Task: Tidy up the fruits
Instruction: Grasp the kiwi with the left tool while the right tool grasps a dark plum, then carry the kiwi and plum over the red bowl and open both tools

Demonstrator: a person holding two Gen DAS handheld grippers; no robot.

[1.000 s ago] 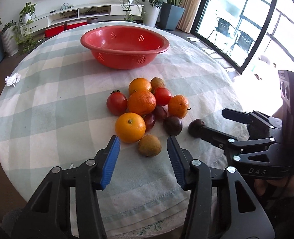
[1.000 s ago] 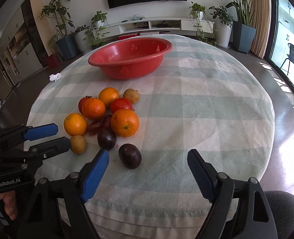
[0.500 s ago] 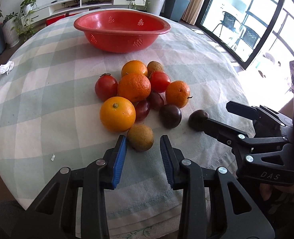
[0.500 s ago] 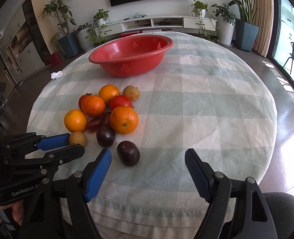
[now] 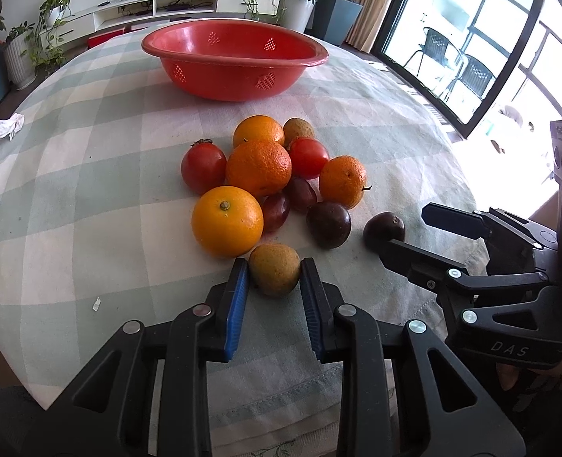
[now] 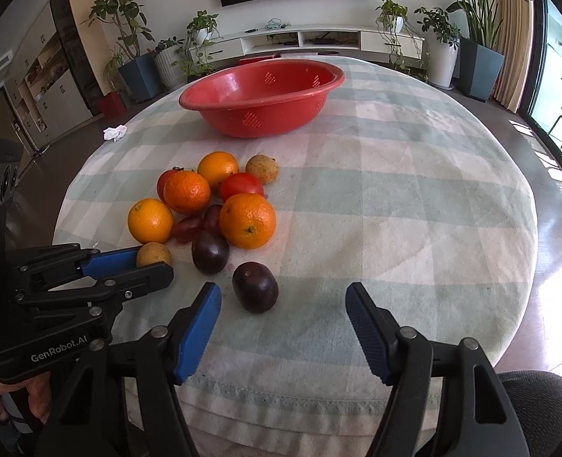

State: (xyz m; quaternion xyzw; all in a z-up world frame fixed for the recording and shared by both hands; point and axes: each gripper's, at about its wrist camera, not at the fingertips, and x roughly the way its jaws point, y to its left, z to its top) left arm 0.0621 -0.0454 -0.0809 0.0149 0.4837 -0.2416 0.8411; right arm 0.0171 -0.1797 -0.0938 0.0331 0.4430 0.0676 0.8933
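I see my left claw [image 5: 274, 280] low over the desk [image 5: 71, 198], with its two blue pads on both sides of a small brown fruit [image 5: 274, 269]. The pads look like they touch the fruit on the left and on the right, so the claw pinches it, and the fruit sits on the checked cloth at the near edge of the fruit group. Just beyond it to the left lies a big orange [image 5: 227, 221]. Behind this one are more oranges, two red tomatoes, some small dark red fruits and one more brown fruit, all close together in the middle of the desk.

My right claw [image 6: 283, 306] is spread wide. Between its pads, a little to the left side, lies a dark purple fruit [image 6: 255, 286], and no pad touches it. A second dark purple fruit [image 6: 210, 251] lies just beyond it on the left, near the group.

The red basket [image 6: 260, 97] stands at the far side of the desk, well apart from the fruits. I see nothing inside it from here. A crumpled white paper [image 6: 114, 132] lies at the far left edge.
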